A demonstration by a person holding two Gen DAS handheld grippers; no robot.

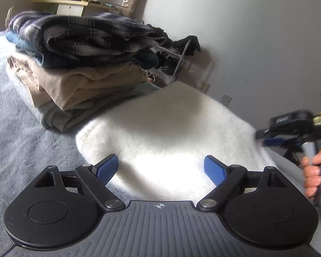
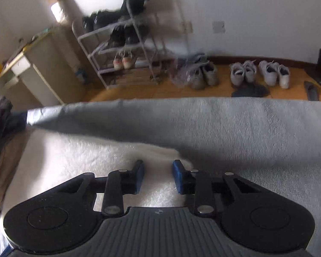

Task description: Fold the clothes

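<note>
A white fluffy garment (image 1: 171, 128) lies folded on the grey bed cover (image 1: 21, 150). My left gripper (image 1: 161, 168) hovers at its near edge, open wide, with only the fabric below showing between the blue pads (image 1: 108, 168). In the right wrist view the same white garment (image 2: 85, 156) lies under my right gripper (image 2: 159, 174). Its jaws stand partly open over the garment's right edge, and I see nothing pinched between them. A stack of folded clothes (image 1: 81, 64), plaid on top and beige below, sits just left of the white garment.
A person's hand (image 1: 312, 171) grips the other gripper's handle at the right. Beyond the bed's far edge (image 2: 203, 100) are a wooden floor, a metal shoe rack (image 2: 126, 49), pairs of shoes (image 2: 259, 72) along the wall and a pale cabinet (image 2: 38, 72).
</note>
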